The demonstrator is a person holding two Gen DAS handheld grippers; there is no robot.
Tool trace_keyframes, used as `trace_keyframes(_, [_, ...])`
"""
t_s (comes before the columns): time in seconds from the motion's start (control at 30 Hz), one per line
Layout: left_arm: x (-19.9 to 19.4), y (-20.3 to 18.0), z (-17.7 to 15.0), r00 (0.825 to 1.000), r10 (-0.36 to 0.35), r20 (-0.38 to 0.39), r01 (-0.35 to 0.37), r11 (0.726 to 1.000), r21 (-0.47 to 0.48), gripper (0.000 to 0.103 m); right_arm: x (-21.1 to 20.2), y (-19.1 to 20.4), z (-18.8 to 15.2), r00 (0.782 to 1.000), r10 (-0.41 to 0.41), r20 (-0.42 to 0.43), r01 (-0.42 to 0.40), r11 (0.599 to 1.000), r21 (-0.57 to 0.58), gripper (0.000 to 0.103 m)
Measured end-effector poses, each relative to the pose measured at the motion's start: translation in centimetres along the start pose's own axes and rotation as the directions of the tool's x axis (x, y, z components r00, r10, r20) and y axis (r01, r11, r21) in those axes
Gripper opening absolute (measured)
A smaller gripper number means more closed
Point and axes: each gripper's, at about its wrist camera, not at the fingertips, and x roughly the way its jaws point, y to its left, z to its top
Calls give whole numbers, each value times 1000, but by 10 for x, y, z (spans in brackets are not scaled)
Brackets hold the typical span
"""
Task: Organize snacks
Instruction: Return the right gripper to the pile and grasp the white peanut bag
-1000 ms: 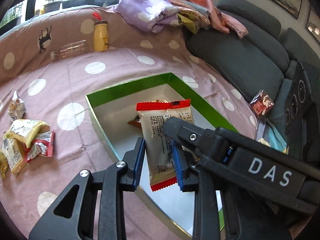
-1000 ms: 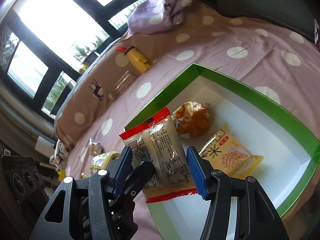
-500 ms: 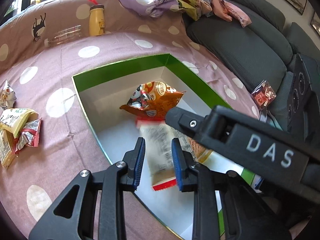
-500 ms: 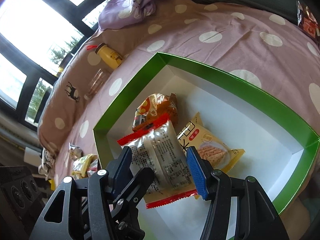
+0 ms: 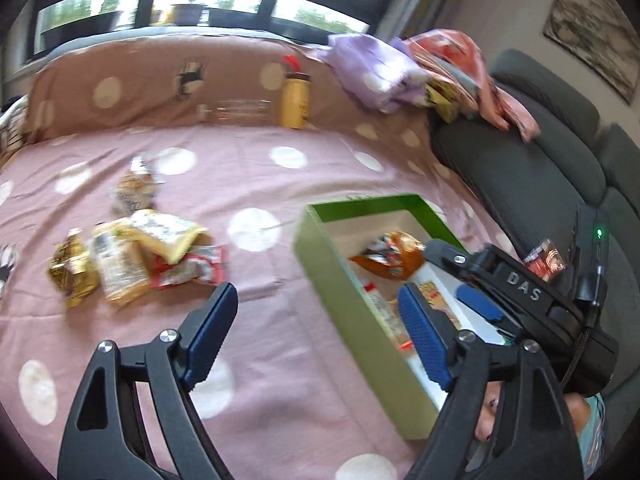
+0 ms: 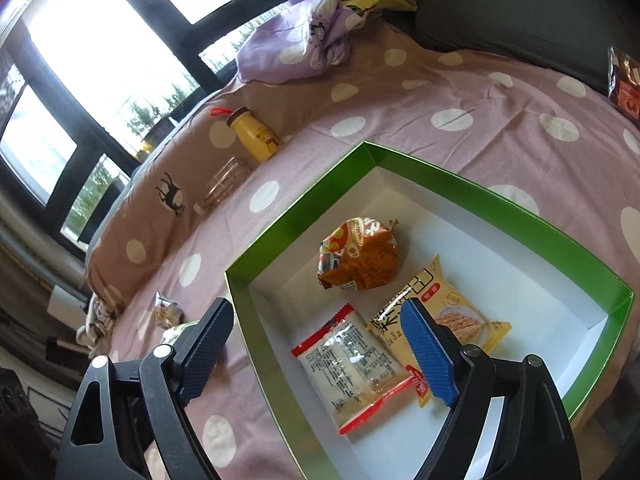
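Home living rm: grey sofa (image 5: 532,184) w/ heaped bedding (image 5: 404,68), spotted pink sheet (image 5: 280,184), framed picture (image 5: 596,28) on wall, big windows (image 6: 100,40), yellow bottle (image 6: 256,140), glass jar (image 6: 224,184).

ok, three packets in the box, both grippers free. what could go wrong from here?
1. The loose pile overlaps; the left gripper, jaws opening and empty, may grab two packets or crush one.
2. The box wall stands close beside the left gripper; a swing back could knock it.
3. The right gripper, also opening and empty, hangs just over the red-edged packet and could snag it.
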Motion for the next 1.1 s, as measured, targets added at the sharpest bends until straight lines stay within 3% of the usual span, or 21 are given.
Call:
trace_keyframes(0.17, [-30,46,-8,992,123,38,-119,989,-92,85,2,21,-6,1000,8,6,-7,997,-72,90])
trace_keyframes(0.27, [-46,77,-22,986,158,50,-148,974,-170,88,4,35,-12,1000,14,1,-14,993,-121,91])
trace_keyframes(0.43, [-59,128,-39,967,251,45,-228,930,-286,89,11,60,-25,999,34,-31,-39,979,-198,91])
trace_keyframes(0.7, [-70,182,-47,965,262,13,-228,862,-452,89,31,103,-47,982,113,-150,-151,949,-276,91])
trace_keyframes(0.87, [-73,203,-50,958,286,-18,-255,823,-507,89,64,150,-45,960,104,-260,-185,933,-308,91])
trace_keyframes(0.97, [-76,213,-52,961,277,-26,-246,803,-543,89,95,193,-42,944,68,-322,-200,895,-399,91])
trace_keyframes(1.1, [-79,223,-53,960,278,-30,-245,783,-571,89,146,250,-44,943,-54,-327,-150,810,-567,91])
